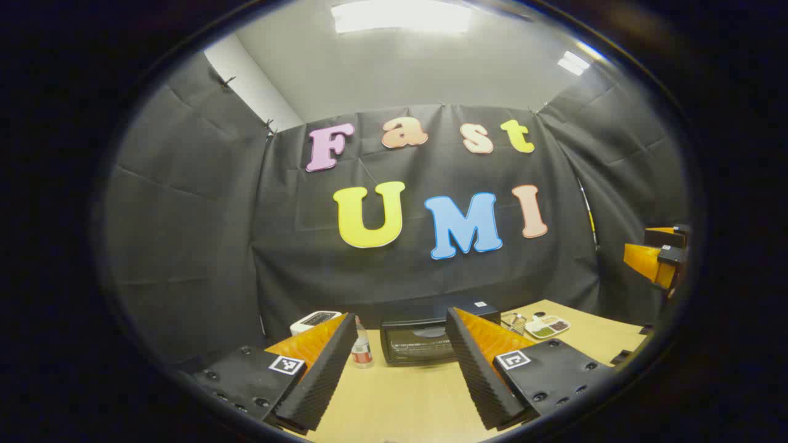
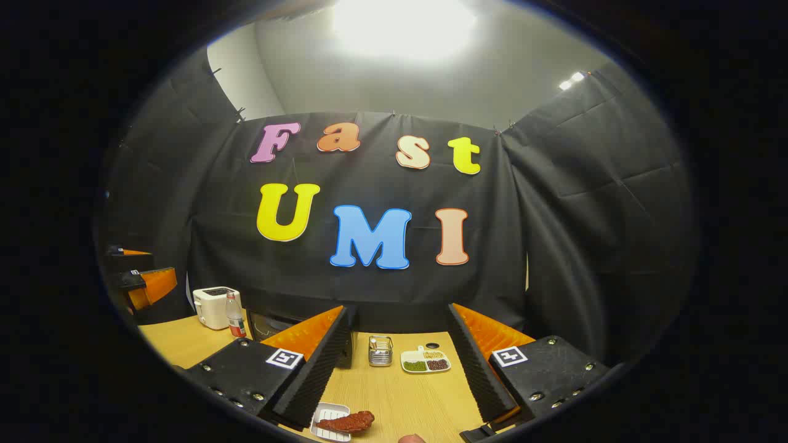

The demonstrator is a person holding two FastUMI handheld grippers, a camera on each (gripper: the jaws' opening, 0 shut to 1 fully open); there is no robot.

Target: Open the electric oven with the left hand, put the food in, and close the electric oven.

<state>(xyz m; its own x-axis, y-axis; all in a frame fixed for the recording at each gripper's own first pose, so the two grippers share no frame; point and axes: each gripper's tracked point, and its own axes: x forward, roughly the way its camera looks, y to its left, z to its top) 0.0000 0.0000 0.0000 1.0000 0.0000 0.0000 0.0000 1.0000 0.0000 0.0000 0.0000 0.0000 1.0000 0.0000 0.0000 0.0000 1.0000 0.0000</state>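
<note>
I see my left claw (image 1: 400,369) released above the table (image 1: 400,400), the closed electric oven (image 1: 418,341) far ahead between its fingers. My right claw (image 2: 400,381) is released too, the food (image 2: 348,422) on a small white tray (image 2: 323,424) near it.

Smooth wood-grain table (image 2: 394,394), glossy black oven (image 1: 418,344), matt cloth wall (image 2: 554,234)

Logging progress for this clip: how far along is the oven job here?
Nothing looks done yet. The black electric oven on the wooden table has its door shut. The left gripper faces it, jaws open and empty, short of it. The reddish-brown piece of food lies on its small white tray below the open right gripper. Opening, loading and closing all remain.
</note>
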